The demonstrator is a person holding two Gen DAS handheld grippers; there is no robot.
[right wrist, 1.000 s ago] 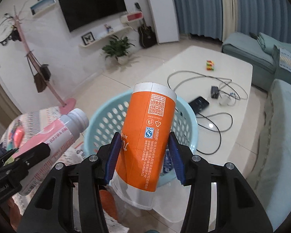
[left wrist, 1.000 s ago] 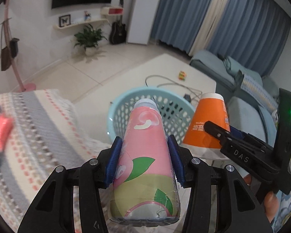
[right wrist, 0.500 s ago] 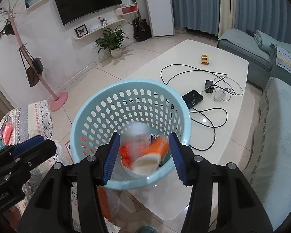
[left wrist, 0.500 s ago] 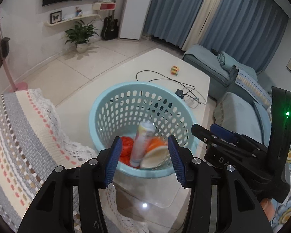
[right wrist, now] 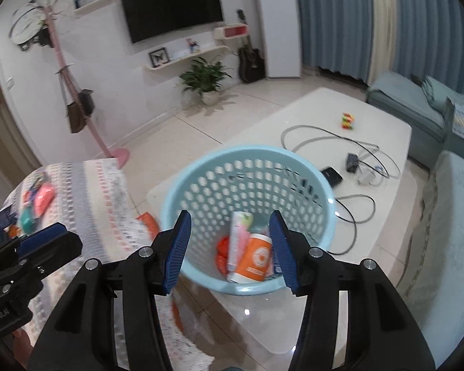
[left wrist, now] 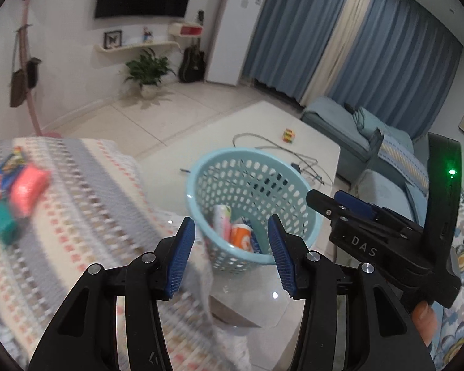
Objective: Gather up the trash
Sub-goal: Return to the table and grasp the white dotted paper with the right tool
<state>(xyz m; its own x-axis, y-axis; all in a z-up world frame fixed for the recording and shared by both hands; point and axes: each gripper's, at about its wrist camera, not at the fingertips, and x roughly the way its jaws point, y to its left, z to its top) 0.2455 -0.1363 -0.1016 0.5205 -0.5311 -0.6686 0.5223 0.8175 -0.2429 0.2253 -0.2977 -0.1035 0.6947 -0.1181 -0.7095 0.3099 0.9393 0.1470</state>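
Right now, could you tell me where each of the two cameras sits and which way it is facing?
Left wrist: on the left gripper, looking along its open blue fingers down at the blue basket; the right gripper and a fingertip show at the right edge.
Right wrist: on the right gripper, looking over open fingers into the basket at the pink bottle and orange cup; the left gripper shows at the left.
Shared: basket, white table, patterned cloth, TV wall.
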